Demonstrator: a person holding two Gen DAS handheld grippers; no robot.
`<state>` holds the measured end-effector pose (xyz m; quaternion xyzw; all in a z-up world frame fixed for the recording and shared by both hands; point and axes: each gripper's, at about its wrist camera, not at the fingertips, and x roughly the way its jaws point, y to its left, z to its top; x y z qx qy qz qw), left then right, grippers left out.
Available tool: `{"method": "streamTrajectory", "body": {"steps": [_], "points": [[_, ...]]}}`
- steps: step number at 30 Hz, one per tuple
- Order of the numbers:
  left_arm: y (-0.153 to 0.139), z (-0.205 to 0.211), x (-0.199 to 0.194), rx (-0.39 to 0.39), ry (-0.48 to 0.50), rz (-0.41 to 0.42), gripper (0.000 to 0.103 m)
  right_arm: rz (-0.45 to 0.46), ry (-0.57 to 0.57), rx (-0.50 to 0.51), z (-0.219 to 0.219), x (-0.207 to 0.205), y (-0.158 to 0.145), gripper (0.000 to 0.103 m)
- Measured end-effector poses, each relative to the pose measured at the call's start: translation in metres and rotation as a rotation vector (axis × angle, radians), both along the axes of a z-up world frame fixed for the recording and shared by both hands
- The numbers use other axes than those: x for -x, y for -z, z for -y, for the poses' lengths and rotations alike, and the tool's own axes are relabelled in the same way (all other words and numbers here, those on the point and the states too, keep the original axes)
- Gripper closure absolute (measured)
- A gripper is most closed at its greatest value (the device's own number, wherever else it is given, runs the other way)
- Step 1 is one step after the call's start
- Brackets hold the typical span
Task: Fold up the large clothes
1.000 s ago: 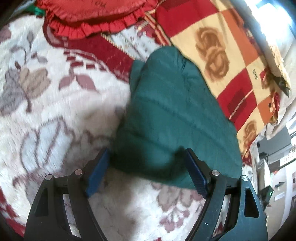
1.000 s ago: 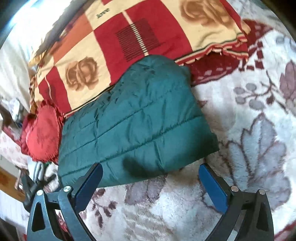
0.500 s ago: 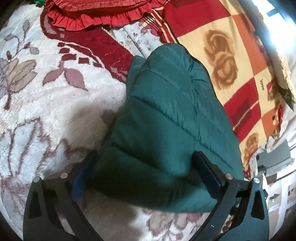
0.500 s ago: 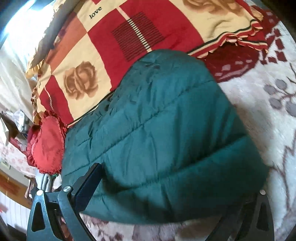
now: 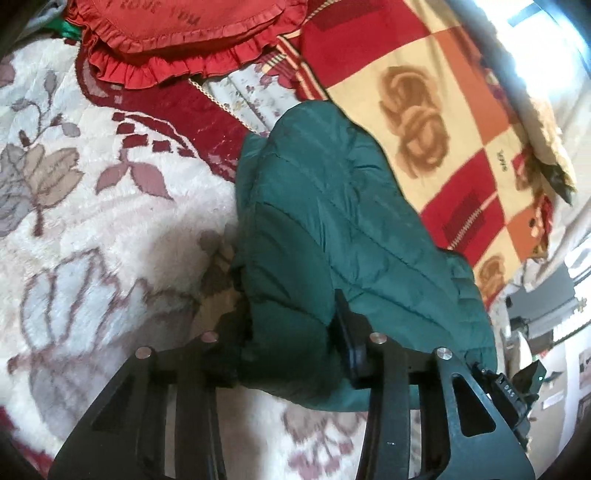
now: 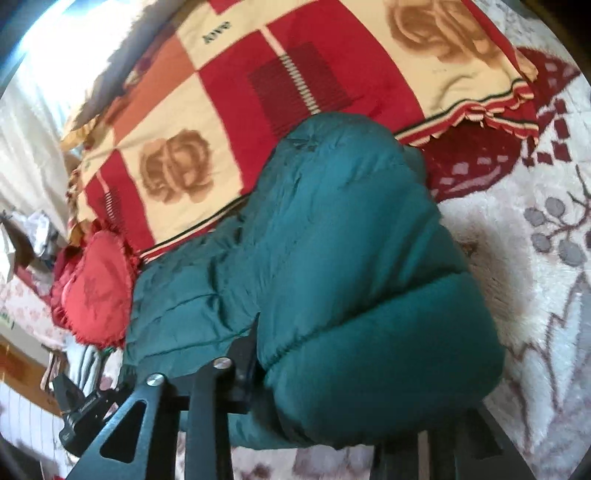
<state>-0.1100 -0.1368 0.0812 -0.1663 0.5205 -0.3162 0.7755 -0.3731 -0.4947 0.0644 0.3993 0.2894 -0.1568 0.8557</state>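
Your left tool (image 5: 291, 332) and right tool (image 6: 354, 354) are both closing, pinching the near edge of the green quilted jacket (image 5: 332, 221), which is lying just beside the checked blanket (image 5: 424, 110).

jacket (image 5: 332, 229) on rug (image 5: 92, 229), blanket (image 5: 424, 110) behind

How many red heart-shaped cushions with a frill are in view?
1. The red frilled cushion lies at the far edge of the floral blanket, beyond the green quilted jacket, beside the checked rose blanket. Others may be hidden out of frame.
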Motion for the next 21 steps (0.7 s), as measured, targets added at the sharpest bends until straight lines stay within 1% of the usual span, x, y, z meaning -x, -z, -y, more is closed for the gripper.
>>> {"method": "streamTrajectory", "body": {"steps": [2, 3, 6, 8, 10, 11, 12, 13, 14, 15, 17, 18, 19, 21], "points": [[-0.009, -0.012, 0.011, 0.001, 0.023, 0.005, 0.065, -0.011, -0.029, 0.028, -0.015, 0.017, -0.011, 0.070], [-0.014, -0.019, 0.020, -0.009, 0.036, 0.006, 0.065, -0.017, -0.036, 0.030, -0.020, 0.023, -0.013, 0.070], [-0.024, -0.044, 0.048, -0.034, 0.077, 0.024, 0.065, -0.026, -0.066, 0.021, -0.048, 0.060, -0.017, 0.070], [-0.023, -0.060, 0.066, -0.062, 0.092, 0.022, 0.065, -0.034, -0.083, 0.027, -0.067, 0.082, -0.017, 0.070], [-0.016, -0.073, 0.083, -0.096, 0.099, 0.021, 0.065, -0.048, -0.081, 0.024, -0.079, 0.096, -0.014, 0.068], [-0.011, -0.074, 0.087, -0.110, 0.102, 0.022, 0.064, -0.074, -0.074, 0.030, -0.084, 0.099, -0.010, 0.063], [-0.004, -0.076, 0.091, -0.131, 0.102, 0.017, 0.062, -0.099, -0.068, 0.037, -0.087, 0.102, -0.007, 0.052], [0.001, -0.076, 0.091, -0.144, 0.089, 0.010, 0.056, -0.125, -0.052, 0.052, -0.089, 0.105, -0.002, 0.049], [0.005, -0.078, 0.092, -0.155, 0.071, 0.009, 0.047, -0.141, -0.035, 0.057, -0.089, 0.108, 0.000, 0.044], [0.006, -0.080, 0.093, -0.162, 0.054, 0.013, 0.044, -0.155, -0.023, 0.061, -0.089, 0.110, 0.000, 0.039], [0.002, -0.084, 0.095, -0.175, 0.026, 0.030, 0.036, -0.192, -0.006, 0.104, -0.091, 0.116, -0.007, 0.035], [-0.003, -0.085, 0.099, -0.198, 0.016, 0.056, 0.035, -0.215, 0.004, 0.152, -0.093, 0.121, -0.014, 0.032], [-0.008, -0.086, 0.103, -0.218, 0.010, 0.084, 0.034, -0.227, 0.014, 0.177, -0.095, 0.126, -0.018, 0.030], [-0.021, -0.087, 0.115, -0.275, -0.006, 0.168, 0.034, -0.251, 0.038, 0.211, -0.100, 0.135, -0.025, 0.027]]}}
